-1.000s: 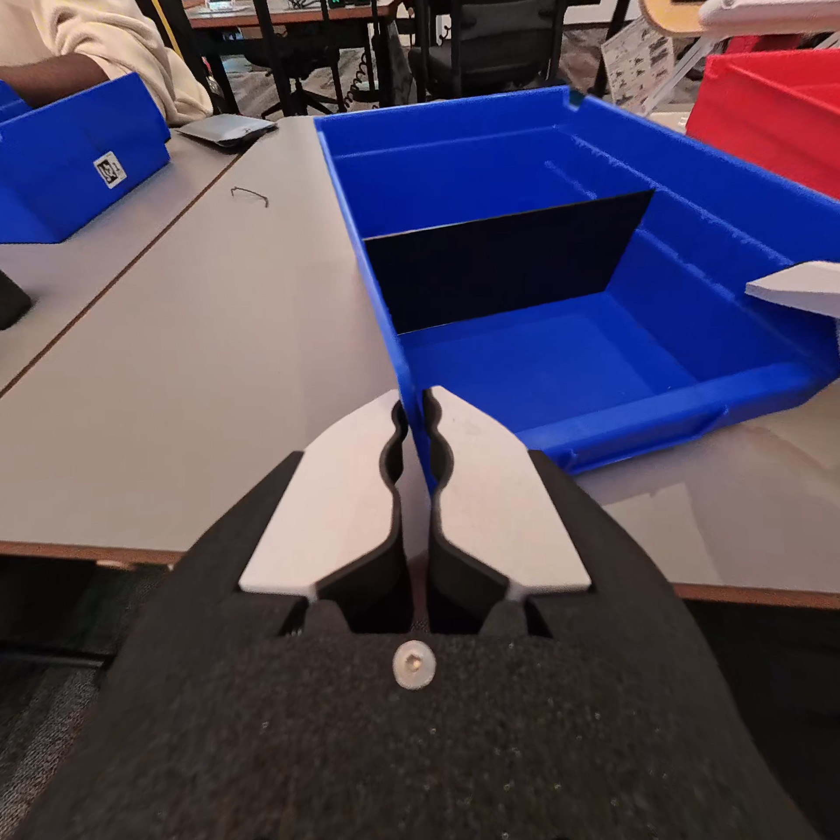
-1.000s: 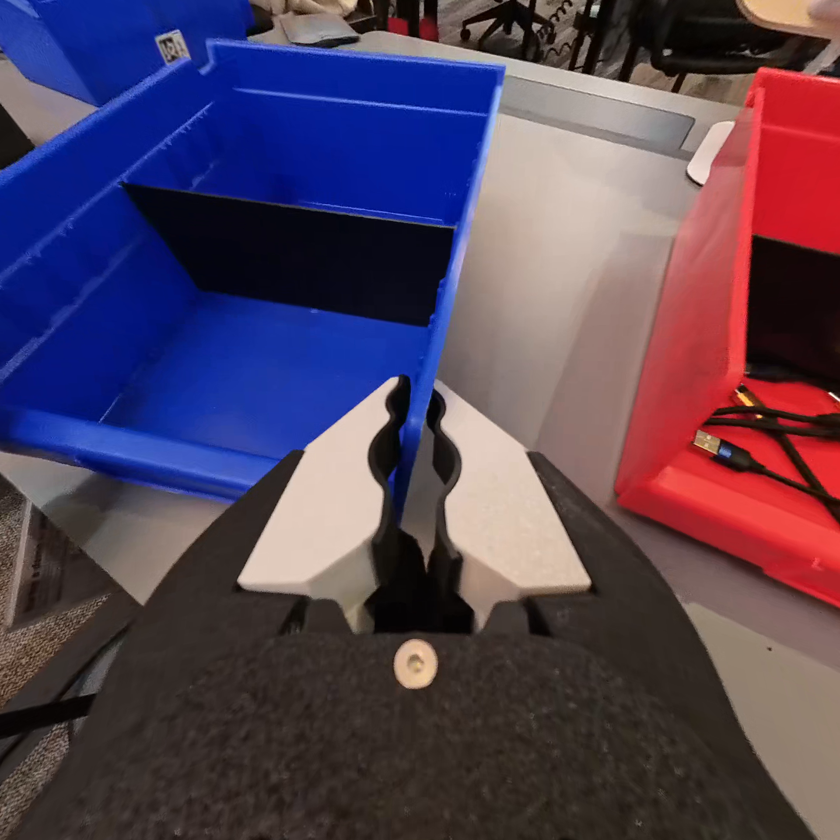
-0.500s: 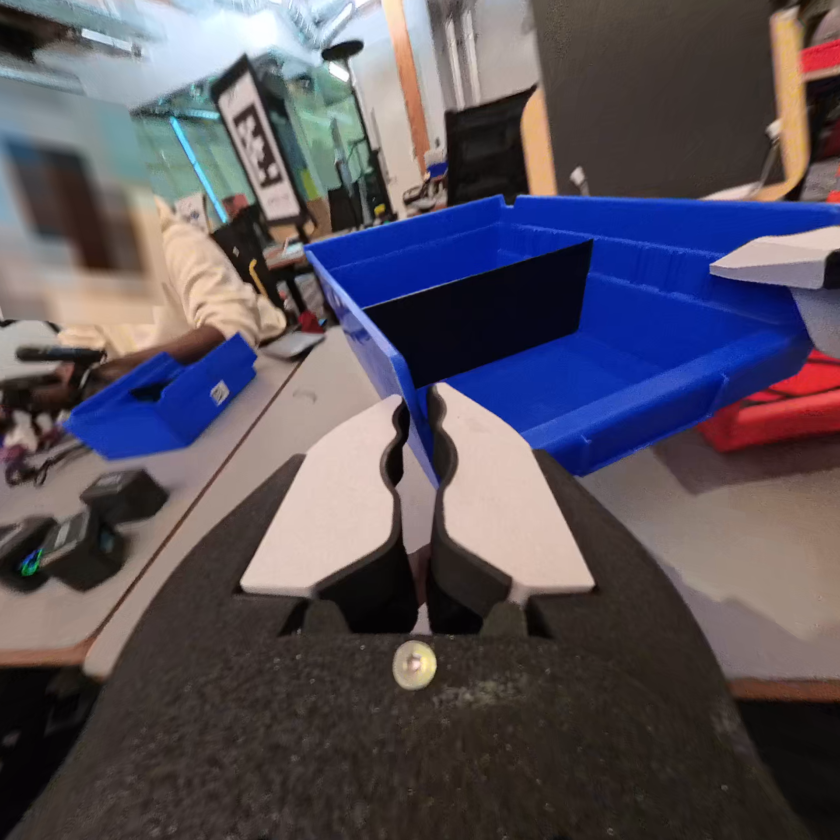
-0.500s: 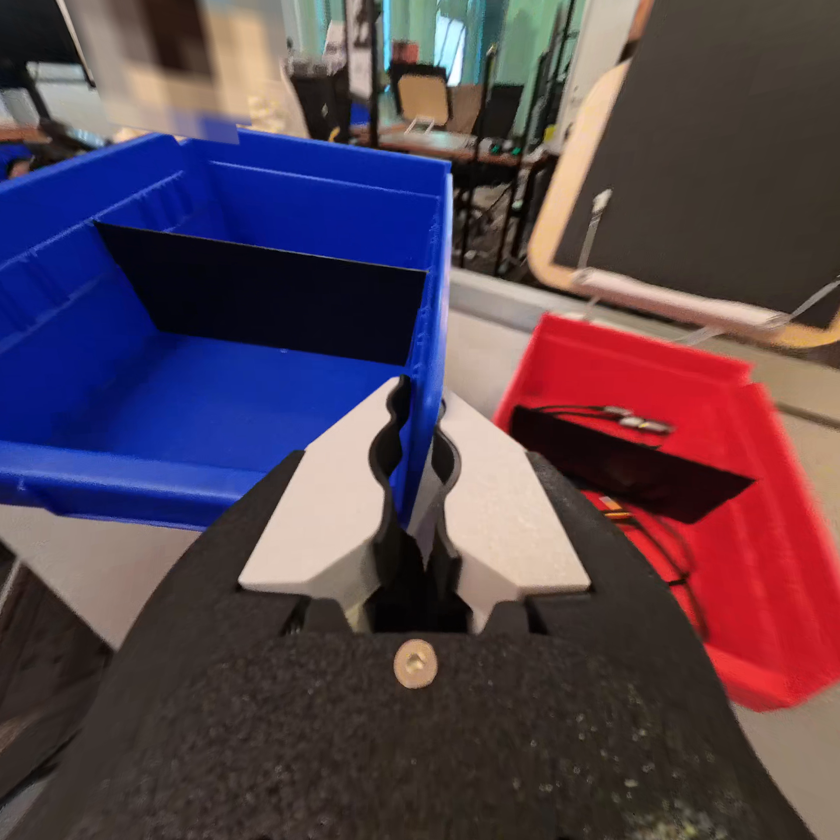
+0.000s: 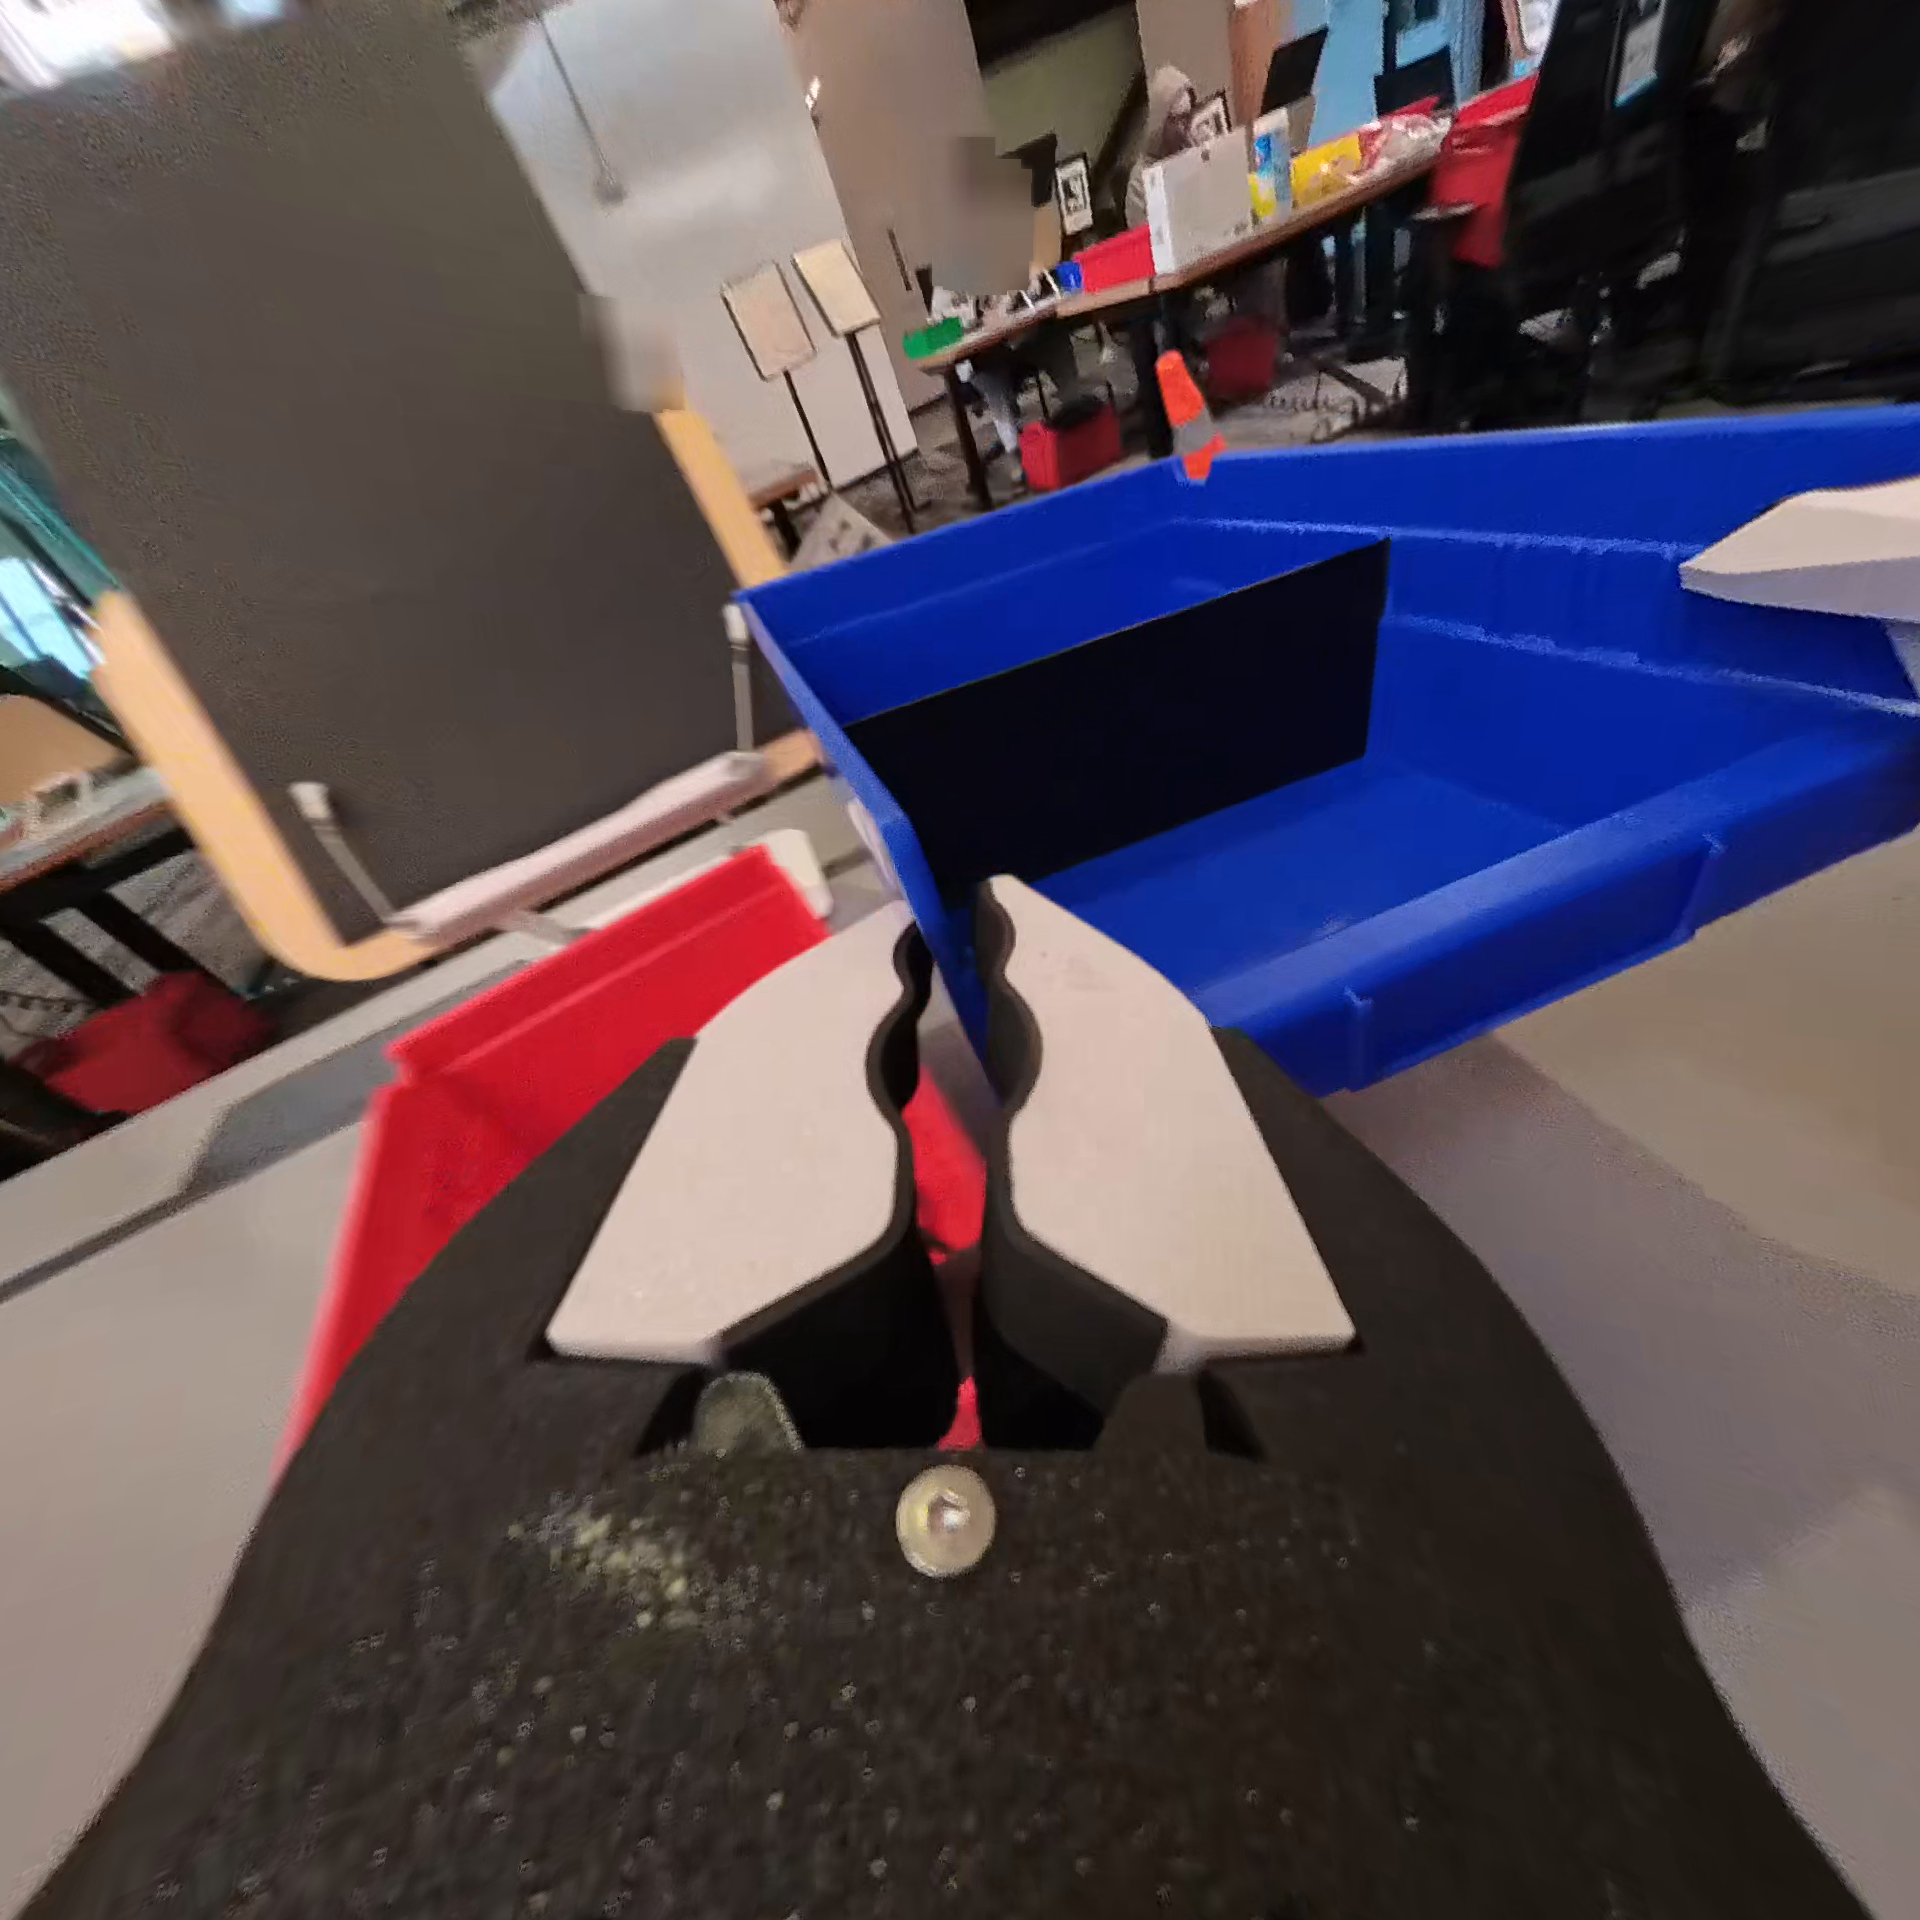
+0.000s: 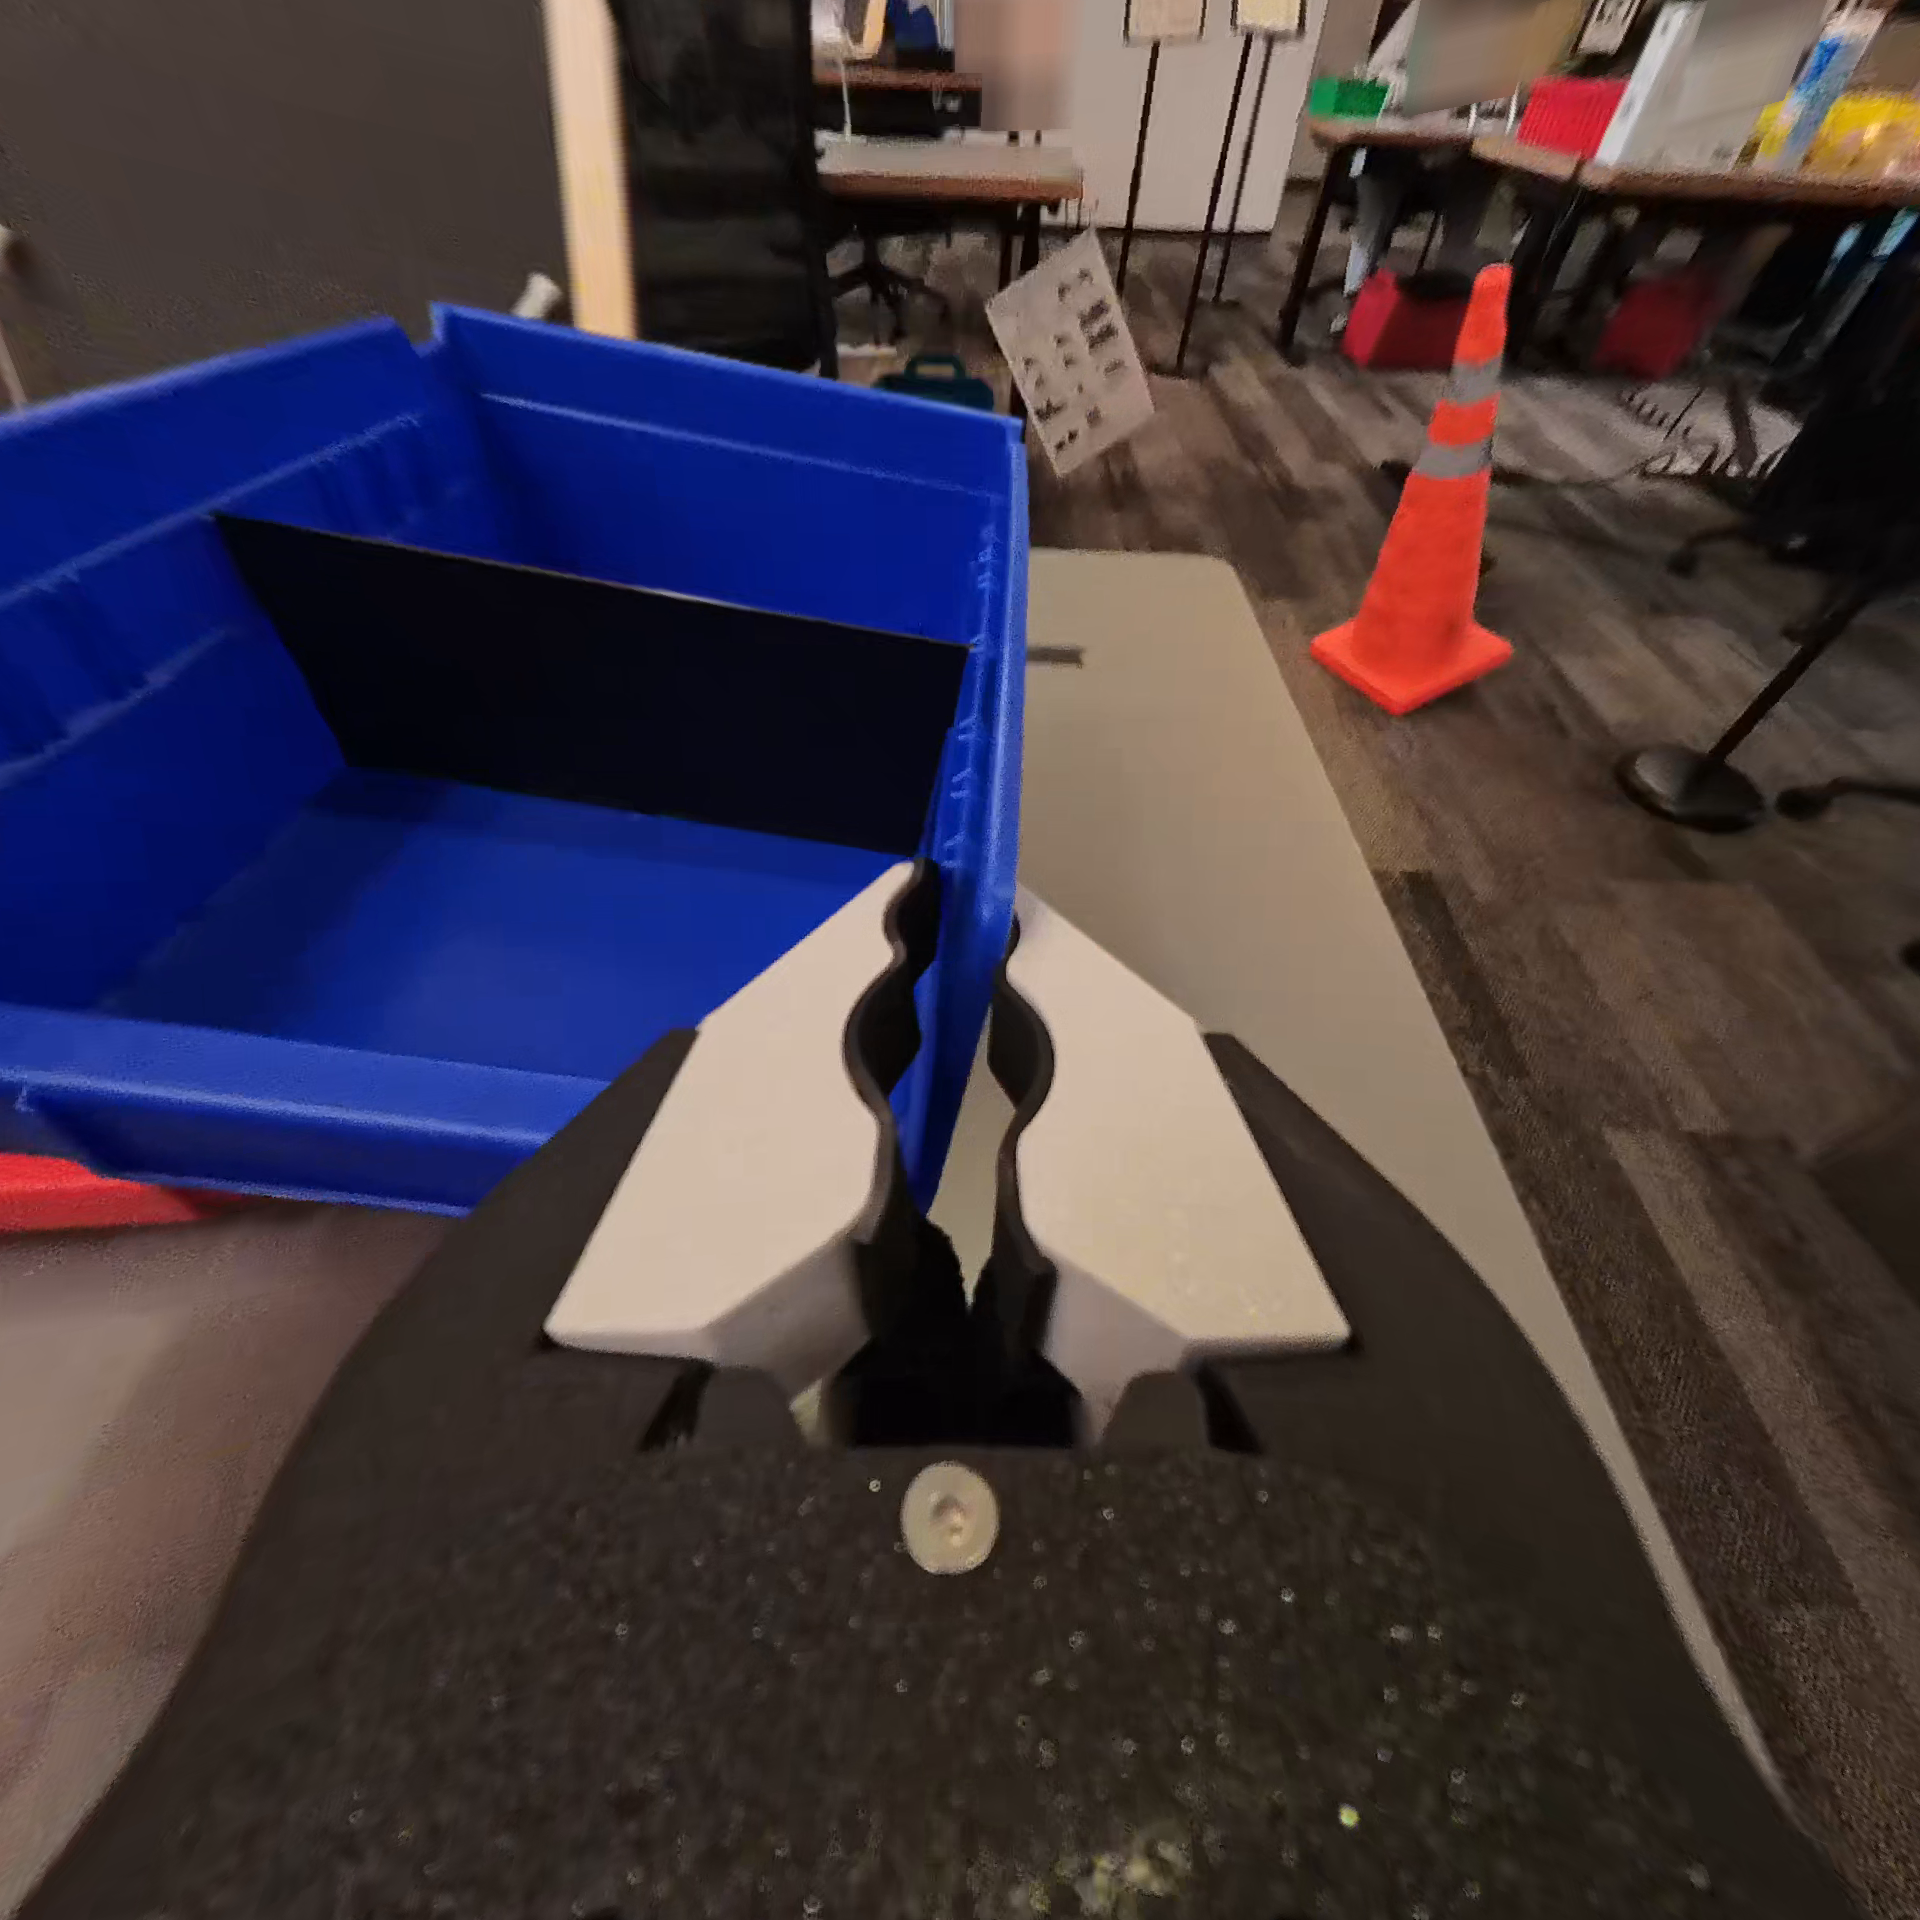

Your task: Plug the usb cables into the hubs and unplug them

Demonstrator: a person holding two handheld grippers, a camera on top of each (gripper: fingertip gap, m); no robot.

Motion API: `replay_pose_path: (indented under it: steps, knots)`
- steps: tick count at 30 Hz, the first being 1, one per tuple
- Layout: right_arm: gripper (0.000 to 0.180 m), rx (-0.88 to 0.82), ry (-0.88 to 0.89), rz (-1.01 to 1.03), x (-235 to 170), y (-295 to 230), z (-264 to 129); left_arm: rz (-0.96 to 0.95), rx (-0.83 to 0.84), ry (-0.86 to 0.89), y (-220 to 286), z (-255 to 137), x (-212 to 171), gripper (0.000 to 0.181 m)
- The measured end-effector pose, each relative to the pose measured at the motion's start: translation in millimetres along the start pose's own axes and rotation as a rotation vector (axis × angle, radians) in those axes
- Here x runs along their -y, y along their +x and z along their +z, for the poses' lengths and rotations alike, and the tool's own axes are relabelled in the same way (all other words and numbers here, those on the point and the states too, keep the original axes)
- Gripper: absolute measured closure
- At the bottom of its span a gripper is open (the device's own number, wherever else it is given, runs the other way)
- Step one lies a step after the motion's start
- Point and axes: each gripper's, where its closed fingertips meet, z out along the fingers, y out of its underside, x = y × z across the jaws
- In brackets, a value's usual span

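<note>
Hand-held gripper pair, left (image 5: 951,940) and right (image 6: 966,914), each pinches a side wall of the empty blue bin (image 6: 499,914), carried tilted over the desk (image 6: 1195,831), a light, stiff load; no usb cables or hubs show.

You see 1 orange cone (image 6: 1425,540) standing on the floor (image 6: 1621,935) beyond the table (image 6: 1164,790), and a printed sheet (image 6: 1070,351) hanging farther back.
</note>
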Motion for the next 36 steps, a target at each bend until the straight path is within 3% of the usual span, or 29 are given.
replay_pose_path:
  steps: [6,9,13,17,20,24,28,32,36]
  knots:
    - [0.174,0.024,-0.035,-0.015,-67,62,30,-0.078,-0.067,-0.116,79,48,-49,0.174]
    - [0.176,0.023,-0.022,-0.063,-69,64,42,-0.099,-0.075,-0.14,86,54,-72,0.173]
    - [0.174,0.009,-0.14,-0.135,-92,57,60,-0.115,-0.086,-0.208,90,60,-104,0.171]
    - [0.174,0.002,-0.117,-0.064,-91,53,58,-0.086,-0.154,-0.232,91,56,-107,0.164]
    - [0.172,-0.017,-0.107,-0.042,-89,54,55,-0.183,-0.283,-0.269,89,35,-100,0.158]
    - [0.164,-0.033,-0.064,-0.096,-78,54,42,-0.316,-0.388,-0.306,50,-9,-86,0.152]
    - [0.159,-0.075,-0.035,-0.139,-73,56,28,-0.306,-0.275,-0.239,-39,-49,-83,0.149]
    - [0.154,-0.147,0.072,-0.131,-41,46,7,-0.238,-0.01,-0.241,-140,-75,-129,0.141]
    - [0.15,0.078,0.169,-0.146,-14,-59,-3,-0.277,0.081,-0.306,-176,-77,-190,0.125]
